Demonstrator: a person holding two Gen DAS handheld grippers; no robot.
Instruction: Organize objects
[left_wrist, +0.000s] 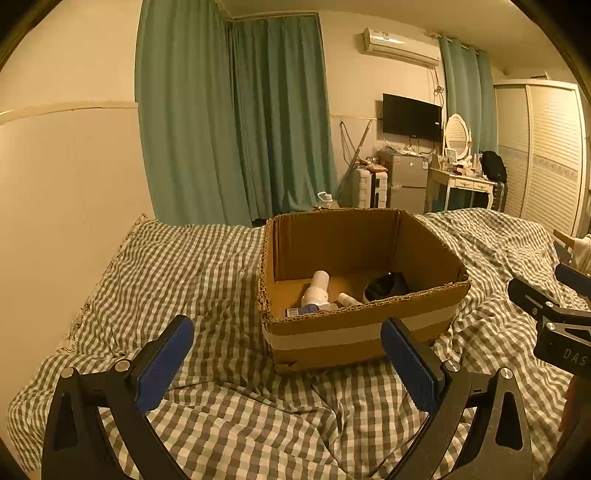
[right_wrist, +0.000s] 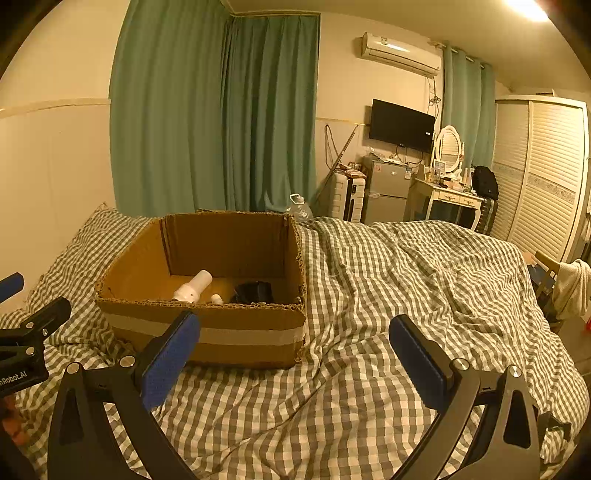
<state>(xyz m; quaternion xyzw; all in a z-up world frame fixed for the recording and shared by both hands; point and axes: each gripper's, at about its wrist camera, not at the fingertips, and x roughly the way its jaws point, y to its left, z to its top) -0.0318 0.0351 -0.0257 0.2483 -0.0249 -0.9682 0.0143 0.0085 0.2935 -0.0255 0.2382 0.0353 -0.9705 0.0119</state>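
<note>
The left gripper (left_wrist: 287, 363) hovers over a checked bedspread (left_wrist: 221, 406) with its blue-padded fingers (left_wrist: 164, 363) spread wide and nothing between them. The right gripper (right_wrist: 294, 360) hovers beside it, equally wide open and empty. Just beyond both sits an open cardboard box (left_wrist: 354, 332) on the bedspread, a pale tape band across its near wall. Inside the box lie a white bottle (left_wrist: 317, 288) on its side, a smaller white bottle (left_wrist: 347, 298) near it, a dark bundle (left_wrist: 386, 286) to the right, and a flat blue-and-white packet (left_wrist: 303, 311) against the near wall. Green curtains (left_wrist: 236, 118) hang behind the bed.
</note>
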